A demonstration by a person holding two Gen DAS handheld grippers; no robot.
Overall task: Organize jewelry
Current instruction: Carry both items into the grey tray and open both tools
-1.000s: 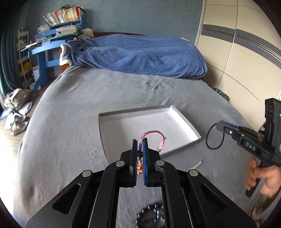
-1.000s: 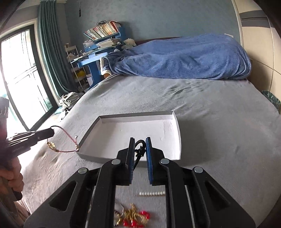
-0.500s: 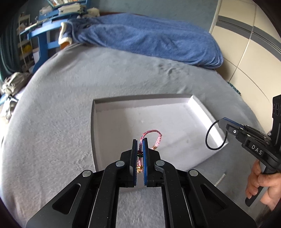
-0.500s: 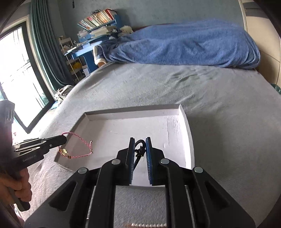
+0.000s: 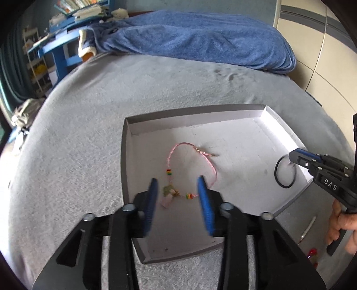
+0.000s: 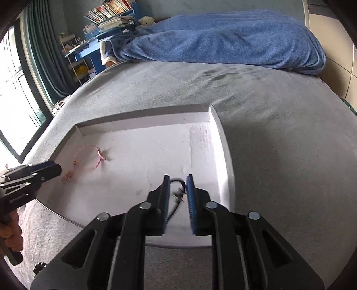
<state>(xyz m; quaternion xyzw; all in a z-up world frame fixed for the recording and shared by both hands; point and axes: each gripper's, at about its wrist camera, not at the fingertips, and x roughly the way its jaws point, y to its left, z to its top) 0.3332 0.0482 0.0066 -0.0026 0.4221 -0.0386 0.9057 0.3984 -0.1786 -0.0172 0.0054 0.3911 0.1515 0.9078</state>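
A shallow white tray (image 5: 194,112) (image 6: 142,116) lies on the grey bed. A pink cord bracelet (image 5: 169,160) (image 6: 98,159) with small coloured beads and a charm rests on the tray floor. My left gripper (image 5: 177,179) (image 6: 57,168) hovers just over its charm end, jaws opening, pads clear of it. My right gripper (image 6: 177,176) (image 5: 292,155) is over the tray's right side, jaws also opening. A thin black cord loop (image 6: 178,179) (image 5: 276,176) sits loose between its pads and hangs down onto the tray.
A blue blanket (image 5: 189,38) is heaped at the far end of the bed. On the cover near the tray lie a white bead strand (image 5: 309,225) and red beads (image 5: 312,252). A blue desk with books (image 6: 107,20) and a window (image 6: 13,89) are at the left.
Both grippers came down and forward over the tray. The left jaws parted and the pink bracelet dropped onto the tray floor. The right jaws spread apart around the black cord.
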